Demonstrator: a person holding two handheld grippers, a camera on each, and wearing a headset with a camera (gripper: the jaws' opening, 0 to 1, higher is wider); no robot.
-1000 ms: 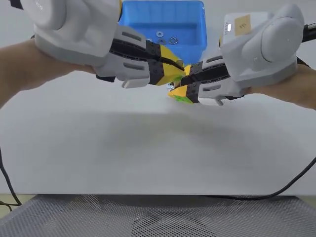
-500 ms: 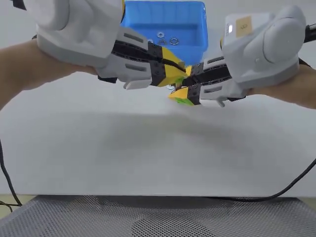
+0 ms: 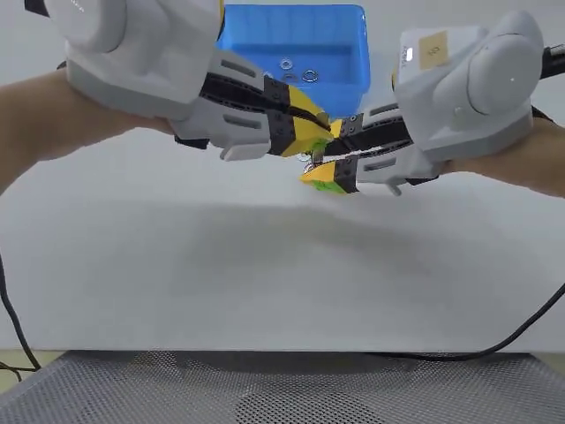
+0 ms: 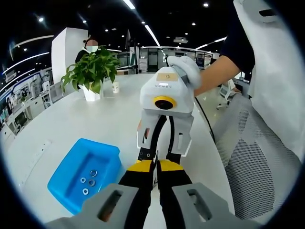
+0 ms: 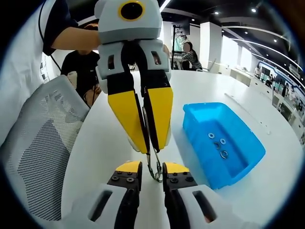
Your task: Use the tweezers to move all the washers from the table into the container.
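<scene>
Head view: both grippers meet tip to tip over the white table (image 3: pixel 265 265), just in front of the blue container (image 3: pixel 256 42). The left gripper (image 3: pixel 311 132) comes in from the left and the right gripper (image 3: pixel 321 173) from the right, sitting slightly lower. The yellow tips nearly touch.

Right gripper view: the left gripper hangs in from the top. Its two yellow jaws are drawn almost together, pinching the tweezers (image 5: pixel 156 174) between them. The thin metal prongs run down out of those jaws, and their tip sits in the gap between the right gripper's own two jaws. These stand narrowly apart, with a sliver of table visible on either side of the prongs. Contact with the tweezers cannot be told.

There is a small ring-like shape at the very tip of the tweezers. It is too small to say for certain that it is a washer.

The container lies to the right of the jaws in this view, well clear of the tweezers' tip, with its rim apart from both grippers. Several washers (image 3: pixel 309 74) lie loose on its floor, grouped near the middle.

Left gripper view: the right gripper faces the camera head-on. The container is low on the left, with four washers on its floor. A potted plant (image 4: pixel 90 71) stands farther back on the table, and a mesh chair (image 4: pixel 257 157) is at the right.
</scene>
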